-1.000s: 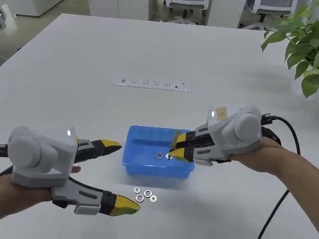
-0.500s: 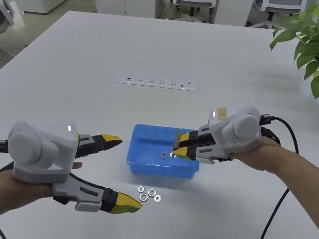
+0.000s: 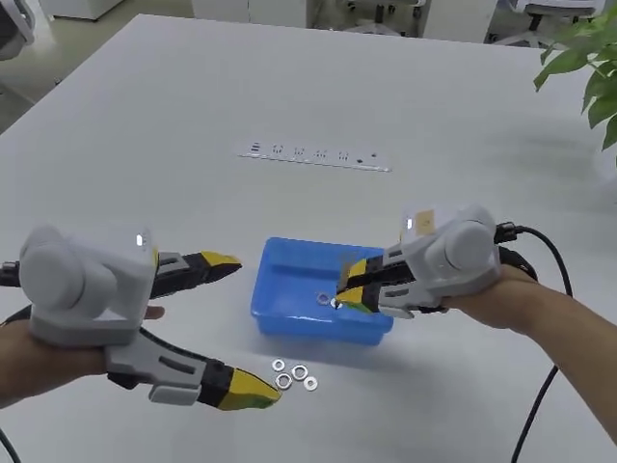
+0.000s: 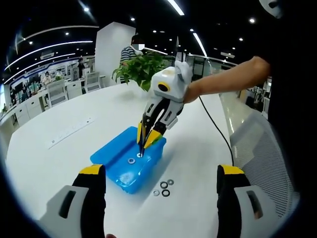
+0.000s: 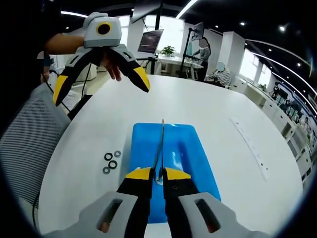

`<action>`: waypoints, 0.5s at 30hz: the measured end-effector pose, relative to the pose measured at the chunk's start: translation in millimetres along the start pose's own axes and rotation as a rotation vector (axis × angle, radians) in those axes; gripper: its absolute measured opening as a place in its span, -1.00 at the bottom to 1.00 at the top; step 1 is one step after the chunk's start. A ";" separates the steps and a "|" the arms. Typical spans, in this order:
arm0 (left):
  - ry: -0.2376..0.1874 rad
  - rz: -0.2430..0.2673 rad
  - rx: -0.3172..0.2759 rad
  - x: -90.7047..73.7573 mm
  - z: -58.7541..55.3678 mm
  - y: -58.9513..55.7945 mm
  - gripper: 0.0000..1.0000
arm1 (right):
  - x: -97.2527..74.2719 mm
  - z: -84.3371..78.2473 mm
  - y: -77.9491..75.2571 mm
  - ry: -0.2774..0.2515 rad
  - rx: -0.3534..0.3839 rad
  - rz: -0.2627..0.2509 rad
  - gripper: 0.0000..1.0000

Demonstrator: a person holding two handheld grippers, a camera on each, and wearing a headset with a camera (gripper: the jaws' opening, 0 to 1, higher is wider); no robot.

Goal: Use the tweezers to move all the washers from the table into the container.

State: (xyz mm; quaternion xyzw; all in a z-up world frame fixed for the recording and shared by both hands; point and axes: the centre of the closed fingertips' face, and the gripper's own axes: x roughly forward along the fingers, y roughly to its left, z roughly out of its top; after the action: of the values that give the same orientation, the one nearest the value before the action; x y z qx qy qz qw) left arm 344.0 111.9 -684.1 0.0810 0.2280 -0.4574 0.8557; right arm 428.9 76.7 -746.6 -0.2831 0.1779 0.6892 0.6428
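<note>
White counter (image 3: 463,125), wide and matte, in an open-plan office. Both gripper views show ceiling lights (image 4: 185,37), and seated people (image 5: 220,74) at desks far back.

Landmark: blue container (image 3: 289,318).

- Left of the container: left gripper (image 3: 241,326), fingers spread wide and holding nothing.
- Just in front of the container: four loose washers (image 3: 294,374), clustered on the counter.
- Beyond the container: power strip (image 3: 313,154), lying flat.
- Over the container's right end: right gripper (image 3: 352,286), fingers pressed together on the tweezers (image 5: 161,141). The tweezers' tips point down into the container, at the inside washers (image 3: 323,299) on its floor.
- Far right of the container: plant (image 3: 590,68), at the counter's edge.

The left gripper view shows the plant in full behind the right gripper. The right gripper view shows a mesh chair (image 5: 25,148) beside the counter and a monitor (image 5: 151,40) beyond the left gripper.
</note>
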 end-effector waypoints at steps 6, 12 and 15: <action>0.004 0.000 0.009 3.8 3.0 5.6 0.97 | 5.6 -2.8 0.6 0.004 0.006 0.014 -0.81; 0.005 -0.007 0.011 9.7 6.3 10.5 0.96 | 9.0 -6.8 1.1 0.009 0.008 0.025 -0.81; 0.006 -0.015 0.013 13.4 7.9 11.5 0.91 | 9.8 -8.8 0.7 0.010 0.013 0.027 -0.81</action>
State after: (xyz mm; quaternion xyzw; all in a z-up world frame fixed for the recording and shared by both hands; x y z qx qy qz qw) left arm 362.3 105.7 -684.1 0.0865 0.2281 -0.4651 0.8510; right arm 429.5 79.1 -759.6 -0.2797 0.1895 0.6952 0.6344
